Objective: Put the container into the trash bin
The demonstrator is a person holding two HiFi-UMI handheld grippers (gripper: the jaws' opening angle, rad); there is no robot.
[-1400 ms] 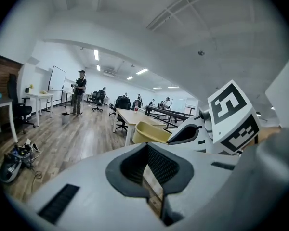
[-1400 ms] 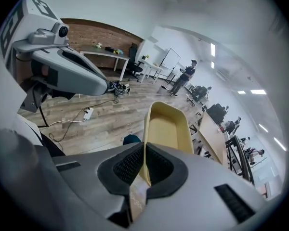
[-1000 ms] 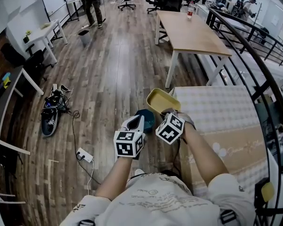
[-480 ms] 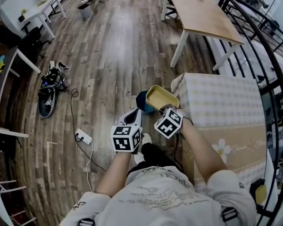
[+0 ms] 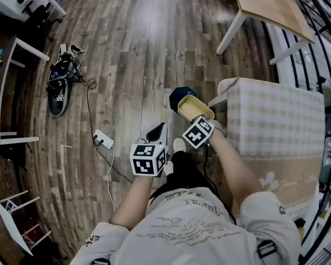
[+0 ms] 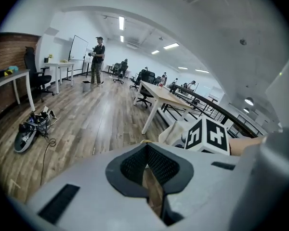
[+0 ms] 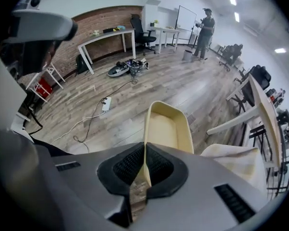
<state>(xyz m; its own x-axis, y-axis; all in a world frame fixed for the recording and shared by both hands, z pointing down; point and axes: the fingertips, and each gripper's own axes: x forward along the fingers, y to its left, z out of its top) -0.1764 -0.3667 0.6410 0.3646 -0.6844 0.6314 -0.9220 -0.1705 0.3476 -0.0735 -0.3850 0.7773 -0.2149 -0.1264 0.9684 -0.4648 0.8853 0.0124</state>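
A pale yellow rectangular container [image 5: 195, 108] hangs tilted in the air, and my right gripper [image 5: 203, 120] is shut on its near rim. In the right gripper view the container [image 7: 166, 129] stretches away from the pinched jaws of that gripper [image 7: 143, 170], with its hollow side showing. Just below and behind it on the wooden floor stands the dark teal trash bin [image 5: 178, 96], partly hidden by the container. My left gripper [image 5: 156, 132] hovers to the left of the container, its jaws shut on nothing; its own view shows this gripper [image 6: 145, 150] with the pads meeting.
A table with a checked cloth [image 5: 276, 120] stands close on the right. A white power strip [image 5: 103, 141] with its cable lies on the floor to the left, and a heap of shoes and cords [image 5: 60, 81] farther off. A wooden table [image 5: 270, 4] is behind.
Both grippers have sunk toward the floor, and the container has come down with the right one to just above the bin. The head view has tipped further down.
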